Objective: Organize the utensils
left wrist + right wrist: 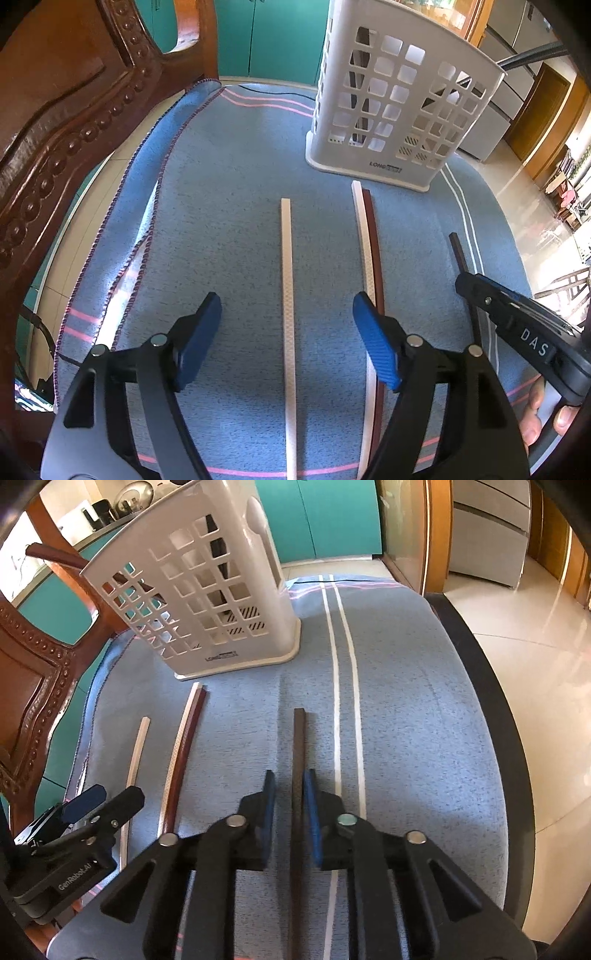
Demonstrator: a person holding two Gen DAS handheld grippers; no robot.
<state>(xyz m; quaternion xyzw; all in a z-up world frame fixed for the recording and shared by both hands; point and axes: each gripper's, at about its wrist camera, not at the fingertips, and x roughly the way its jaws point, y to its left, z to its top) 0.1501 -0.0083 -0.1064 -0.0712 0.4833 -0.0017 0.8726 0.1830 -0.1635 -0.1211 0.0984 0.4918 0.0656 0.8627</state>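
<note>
Right tool [290, 786] (jaws narrow, not clamping) astride dark chopstick [298, 738] on towel [424, 720]

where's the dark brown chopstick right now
Right wrist view: the dark brown chopstick lies on the blue towel, between the right gripper's fingers, left of two white stripes.

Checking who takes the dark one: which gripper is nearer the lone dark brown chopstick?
Right. The right gripper straddles the lone dark brown chopstick, its jaws nearly closed around it. The left gripper is open around a white chopstick, two sticks away.
</note>
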